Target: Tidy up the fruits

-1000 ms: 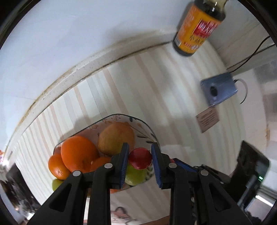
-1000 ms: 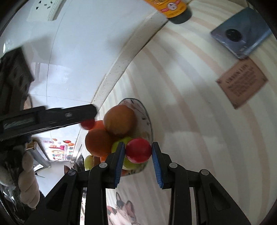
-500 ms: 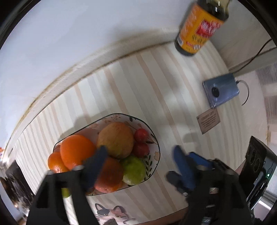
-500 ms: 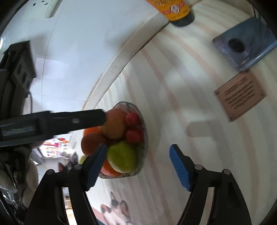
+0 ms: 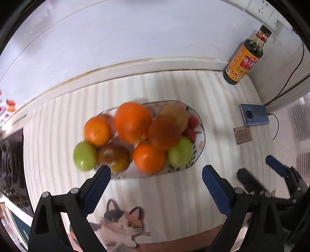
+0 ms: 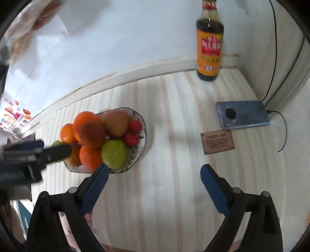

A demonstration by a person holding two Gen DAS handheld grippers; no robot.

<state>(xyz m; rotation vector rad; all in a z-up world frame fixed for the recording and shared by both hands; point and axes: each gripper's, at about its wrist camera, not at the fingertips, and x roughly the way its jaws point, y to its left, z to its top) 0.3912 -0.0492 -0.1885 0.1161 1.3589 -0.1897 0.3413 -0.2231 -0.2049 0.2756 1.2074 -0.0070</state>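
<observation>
Counter's covered with a pale striped mat [image 6: 174,135] that has a cat print [image 5: 124,223] at the near edge; glossy white wall [image 5: 116,48] runs behind it, meeting a side wall at the right corner; white power socket [image 5: 265,9] sits up high near that corner; light's soft and even.

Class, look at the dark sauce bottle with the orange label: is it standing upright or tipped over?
Upright. The dark sauce bottle with the orange label stands on its base on the striped tabletop, neck pointing up, by the wall.

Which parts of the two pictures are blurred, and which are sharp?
Left wrist view: the fruits in the bowl are smeared, while the phone is fairly sharp. Right wrist view: the fruits are clearer, the sauce bottle label is slightly blurred, the card is readable; both views bend straight stripes.
</observation>
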